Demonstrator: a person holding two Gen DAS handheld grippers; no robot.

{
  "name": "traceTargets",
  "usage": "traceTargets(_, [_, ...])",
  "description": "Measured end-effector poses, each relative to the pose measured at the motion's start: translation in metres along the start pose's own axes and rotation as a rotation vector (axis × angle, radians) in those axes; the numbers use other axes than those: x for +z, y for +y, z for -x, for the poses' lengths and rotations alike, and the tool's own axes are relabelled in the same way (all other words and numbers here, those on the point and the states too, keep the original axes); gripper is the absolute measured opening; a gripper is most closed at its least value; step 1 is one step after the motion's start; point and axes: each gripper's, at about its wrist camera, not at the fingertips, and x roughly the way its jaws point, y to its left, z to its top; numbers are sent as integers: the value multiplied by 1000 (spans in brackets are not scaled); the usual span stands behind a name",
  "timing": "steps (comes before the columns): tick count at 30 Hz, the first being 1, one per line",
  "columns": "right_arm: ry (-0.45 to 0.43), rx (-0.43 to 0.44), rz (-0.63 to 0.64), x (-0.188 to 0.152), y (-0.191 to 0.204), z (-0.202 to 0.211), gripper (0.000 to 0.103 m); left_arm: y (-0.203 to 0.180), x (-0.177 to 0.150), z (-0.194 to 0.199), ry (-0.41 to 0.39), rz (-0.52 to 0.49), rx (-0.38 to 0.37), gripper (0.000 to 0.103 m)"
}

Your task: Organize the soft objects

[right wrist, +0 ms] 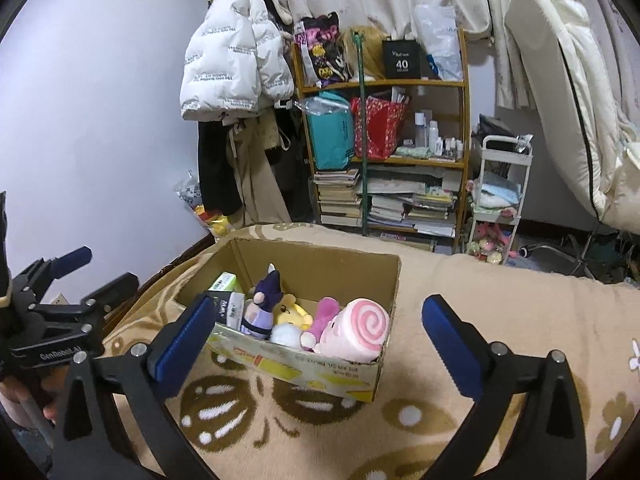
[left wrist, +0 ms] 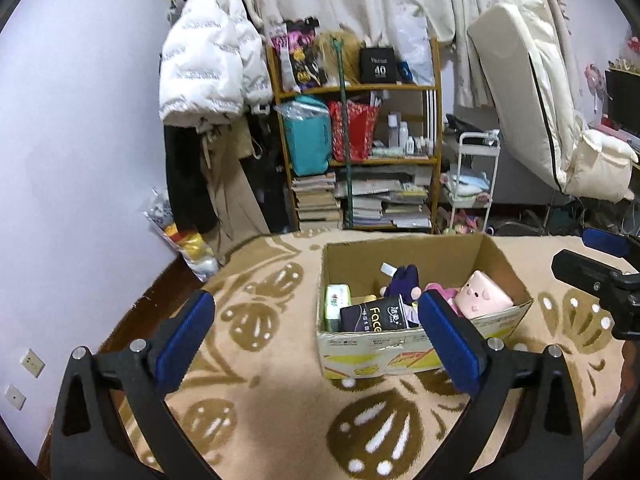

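A cardboard box (left wrist: 416,354) sits on the beige patterned blanket (left wrist: 280,400). It holds a pink pig plush (left wrist: 482,294), a purple plush (left wrist: 404,280), a black tissue pack (left wrist: 376,316) and a green tissue pack (left wrist: 336,304). My left gripper (left wrist: 315,300) hovers open and empty above the blanket, just short of the box. The right wrist view shows the same box (right wrist: 320,368), the pink plush (right wrist: 356,332), the purple plush (right wrist: 262,308) and a yellow plush (right wrist: 292,308). My right gripper (right wrist: 319,304) is open and empty, also short of the box. The left gripper (right wrist: 106,268) shows at that view's left edge.
Behind the bed stand a wooden shelf (left wrist: 360,160) of books and bags, a hanging white jacket (left wrist: 208,68), a white trolley (left wrist: 474,184) and a leaning mattress (left wrist: 532,92). A bag of toys (left wrist: 188,240) lies on the floor at the left. The blanket's far edge (right wrist: 480,264) drops behind the box.
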Motion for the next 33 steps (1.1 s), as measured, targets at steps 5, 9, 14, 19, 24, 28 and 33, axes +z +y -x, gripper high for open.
traceTargets(5, [-20,-3,31,-1,8,25,103,6,-3,32,-36,2,15,101])
traceTargets(9, [-35,-3,39,-4,13,42,103,8,-7,55,-63,-2,20,101])
traceTargets(14, [-100,-21,57,-11,17,69,103,12,-11,82,-100,18,16,101])
traceTargets(19, [-131,-31,55,-21,17,87,103,16,-23,98,-160,41,2,102])
traceTargets(24, [-160,-35,65,-31,15,96,103,20,-38,97,-162,57,-1,102])
traceTargets(28, [-190,-28,102,-40,17,96,103,19,-46,94,-165,53,19,102])
traceTargets(33, [-179,-34,122,-47,20,86,103,18,-52,93,-174,46,14,102])
